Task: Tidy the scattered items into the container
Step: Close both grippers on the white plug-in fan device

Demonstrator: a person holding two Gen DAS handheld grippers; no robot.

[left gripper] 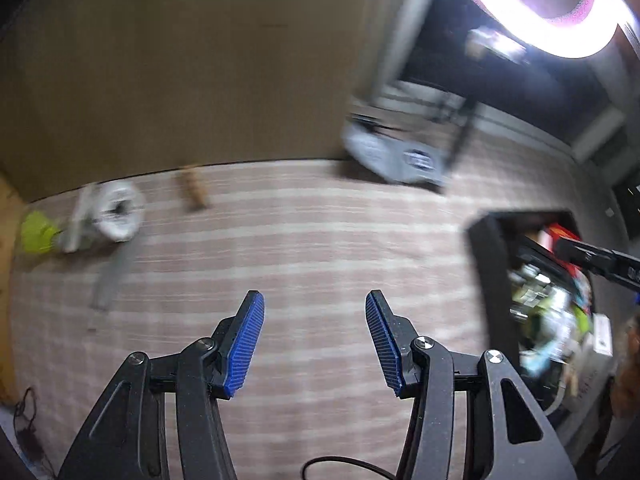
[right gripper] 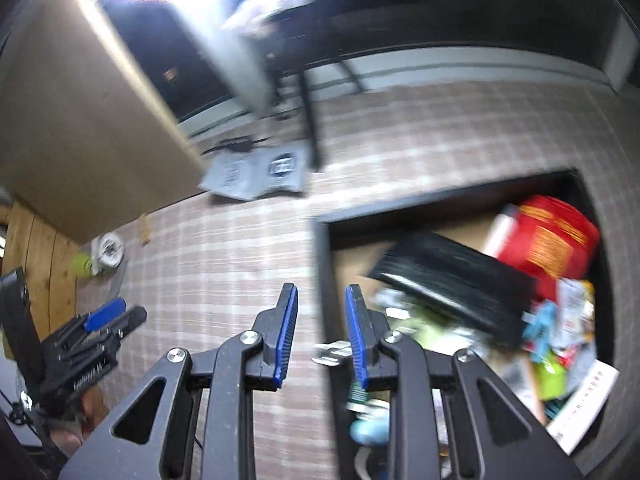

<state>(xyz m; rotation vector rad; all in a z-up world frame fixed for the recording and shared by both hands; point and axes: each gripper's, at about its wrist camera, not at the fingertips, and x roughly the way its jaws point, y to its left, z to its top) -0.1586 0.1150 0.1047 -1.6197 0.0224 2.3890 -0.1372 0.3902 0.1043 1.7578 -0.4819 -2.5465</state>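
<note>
My left gripper [left gripper: 314, 296] is open over the checked cloth [left gripper: 300, 240], with nothing between its blue pads. Far left on the cloth lie a white tape roll [left gripper: 118, 214], a yellow-green item [left gripper: 38, 232], a grey strip [left gripper: 112, 276] and a wooden peg [left gripper: 194, 190]. The black container [left gripper: 484, 264] is at the right. My right gripper [right gripper: 321, 287] hangs over the container's left wall [right gripper: 322, 248], jaws partly open and empty. Inside the container are a red pack [right gripper: 552, 236], a black flat object [right gripper: 452, 276] and several small items. The tape roll [right gripper: 108, 250] and peg [right gripper: 144, 230] show far left.
A big cardboard box [left gripper: 180, 60] stands behind the cloth. A grey plastic bag [left gripper: 396, 156] lies beside it under a black stand leg [right gripper: 310, 120]. A bright ring lamp [left gripper: 560, 8] glares above. Wooden boards [right gripper: 40, 248] border the cloth at the left.
</note>
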